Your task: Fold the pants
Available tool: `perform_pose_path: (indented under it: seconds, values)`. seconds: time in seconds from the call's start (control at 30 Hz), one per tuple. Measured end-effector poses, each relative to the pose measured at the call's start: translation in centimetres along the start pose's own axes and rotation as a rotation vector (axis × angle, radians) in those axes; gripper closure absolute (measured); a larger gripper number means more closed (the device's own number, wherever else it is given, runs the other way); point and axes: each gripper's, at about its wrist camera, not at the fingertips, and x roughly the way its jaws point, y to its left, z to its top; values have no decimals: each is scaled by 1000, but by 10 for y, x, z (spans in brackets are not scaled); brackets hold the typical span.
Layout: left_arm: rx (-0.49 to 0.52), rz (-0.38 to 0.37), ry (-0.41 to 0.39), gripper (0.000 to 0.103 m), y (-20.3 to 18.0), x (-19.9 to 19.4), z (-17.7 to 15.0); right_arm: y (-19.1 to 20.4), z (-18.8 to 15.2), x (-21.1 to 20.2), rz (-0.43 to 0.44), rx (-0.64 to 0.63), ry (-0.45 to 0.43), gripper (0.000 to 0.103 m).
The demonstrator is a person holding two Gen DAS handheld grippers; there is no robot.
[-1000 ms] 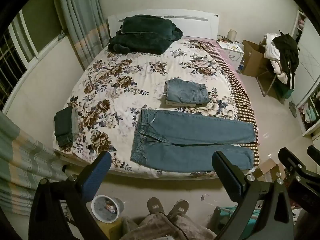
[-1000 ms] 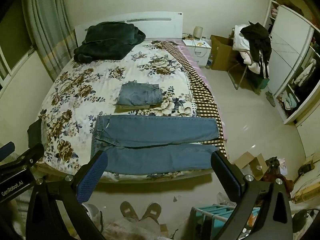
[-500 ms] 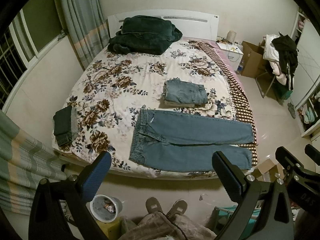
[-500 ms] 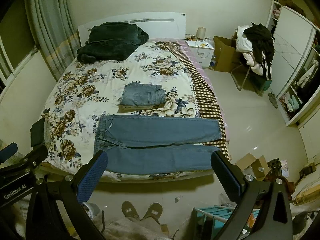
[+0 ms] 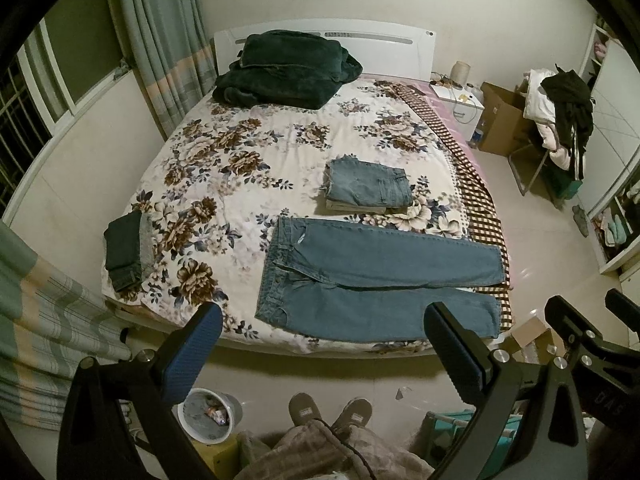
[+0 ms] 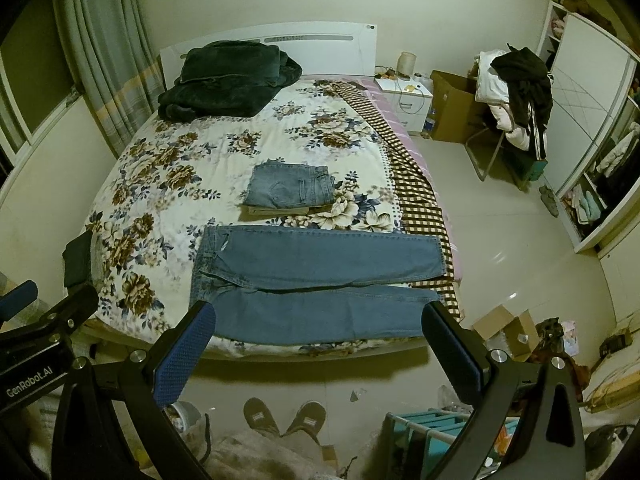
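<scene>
Left wrist view shows your left gripper (image 5: 320, 344) and right gripper (image 6: 318, 342) with jaws spread, empty, above the blue denim jeans (image 5: 372, 280) flat on the floral-quilted bed (image 5: 240, 160) (heavy, limp): pinch waistband and hem.

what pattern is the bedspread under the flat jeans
White with brown and blue flowers: the bedspread, clearest in the left wrist view.

Folded jeans stack (image 5: 368, 186) just beyond spread jeans (image 5: 376, 276).
</scene>
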Motion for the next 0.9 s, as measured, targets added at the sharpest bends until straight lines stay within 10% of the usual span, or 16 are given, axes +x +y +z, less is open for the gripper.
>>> perform_pose_path:
  seconds: [0.9]
  values:
    - [-3, -7, 0, 0, 2, 0, 0, -5, 2, -3, 0, -1, 3, 0]
